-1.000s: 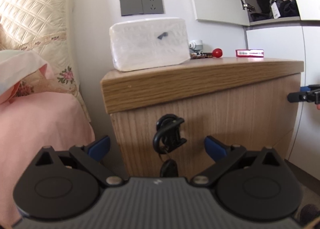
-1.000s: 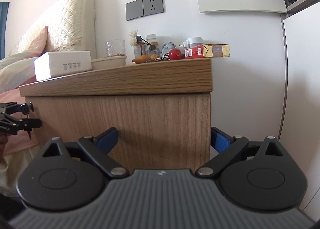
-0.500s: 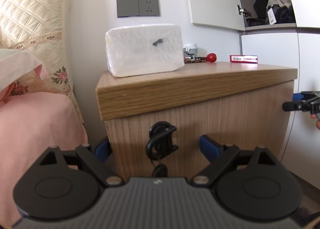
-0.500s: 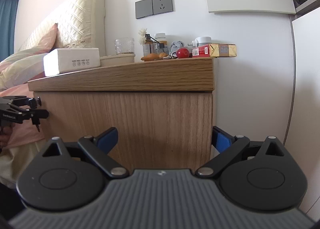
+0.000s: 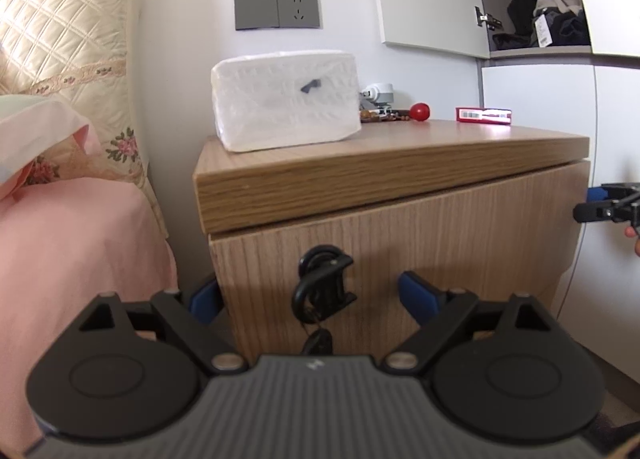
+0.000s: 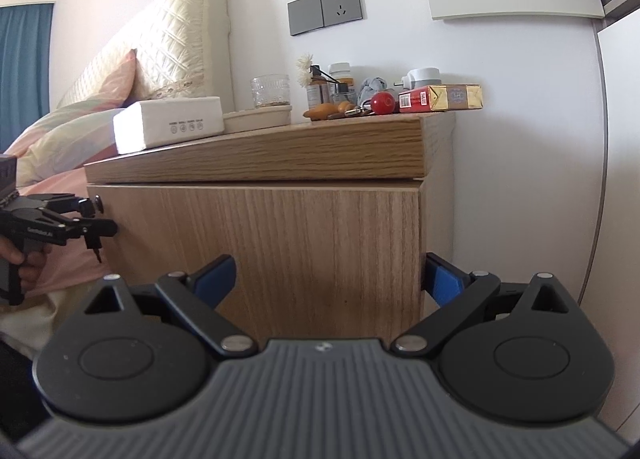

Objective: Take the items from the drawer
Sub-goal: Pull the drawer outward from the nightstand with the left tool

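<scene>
**Both grippers open at a closed drawer front**

Left gripper (image 5: 308,297): jaws spread wide, holding nothing. Straight ahead, between the blue fingertips (image 5: 416,293), sits the black handle (image 5: 324,281) on the drawer front (image 5: 460,243). No contact visible yet; the tips appear close to the wood panel, one on each side of the handle. Something dark dangles just below the handle, too small to identify.

Right gripper (image 6: 330,279): also wide and empty, straddling the far corner of the same drawer front, its outer fingertip past the panel's edge. It touches nothing that I can see.

Drawer is shut, so the items inside are hidden; stiffness and weight of the contents cannot be judged.

Handling, my judgement: the handle looks like rigid plastic or metal, small, probably smooth. Best hold is across its loop, squeezing from both sides, then pulling straight back. The wooden panel looks stiff and moderately heavy, so expect resistance.

Above the grippers, on the counter (image 5: 400,163): a white tissue pack (image 5: 284,107), a red ball (image 5: 420,111), and a red box (image 5: 484,115).
</scene>
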`<state>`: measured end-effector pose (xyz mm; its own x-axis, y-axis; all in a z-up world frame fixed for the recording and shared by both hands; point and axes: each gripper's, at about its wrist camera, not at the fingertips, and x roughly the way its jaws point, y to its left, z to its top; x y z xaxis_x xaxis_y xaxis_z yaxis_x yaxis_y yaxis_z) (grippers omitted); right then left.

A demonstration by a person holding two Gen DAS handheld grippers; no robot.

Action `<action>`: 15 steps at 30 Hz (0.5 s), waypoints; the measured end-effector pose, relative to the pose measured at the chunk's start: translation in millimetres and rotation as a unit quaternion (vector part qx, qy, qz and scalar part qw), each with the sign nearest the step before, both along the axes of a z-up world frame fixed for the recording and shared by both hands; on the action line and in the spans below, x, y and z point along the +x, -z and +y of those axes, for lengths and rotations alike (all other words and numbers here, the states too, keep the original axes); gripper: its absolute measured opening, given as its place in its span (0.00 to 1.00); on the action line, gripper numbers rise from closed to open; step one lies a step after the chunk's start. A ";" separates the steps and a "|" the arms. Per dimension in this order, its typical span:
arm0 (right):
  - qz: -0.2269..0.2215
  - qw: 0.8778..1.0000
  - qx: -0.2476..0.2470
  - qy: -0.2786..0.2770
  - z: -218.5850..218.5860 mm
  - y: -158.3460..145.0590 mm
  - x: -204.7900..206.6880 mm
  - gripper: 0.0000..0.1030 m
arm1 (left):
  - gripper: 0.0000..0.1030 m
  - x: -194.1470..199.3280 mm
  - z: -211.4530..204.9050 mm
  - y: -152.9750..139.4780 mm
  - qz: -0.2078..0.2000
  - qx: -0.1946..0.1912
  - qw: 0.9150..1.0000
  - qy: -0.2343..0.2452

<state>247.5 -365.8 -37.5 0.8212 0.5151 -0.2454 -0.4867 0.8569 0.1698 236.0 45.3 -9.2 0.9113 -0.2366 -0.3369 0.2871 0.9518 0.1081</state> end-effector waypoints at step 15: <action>0.012 0.999 -0.006 -0.040 -10.0 -6.3 -39.2 0.98 | 0.88 -44.8 1.8 0.5 -0.007 -0.002 1.000 0.004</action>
<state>208.3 -375.8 -31.2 0.7715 0.5756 -0.2710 -0.5497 0.8175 0.1717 191.2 47.1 -9.7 0.9141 -0.2450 -0.3231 0.2931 0.9498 0.1091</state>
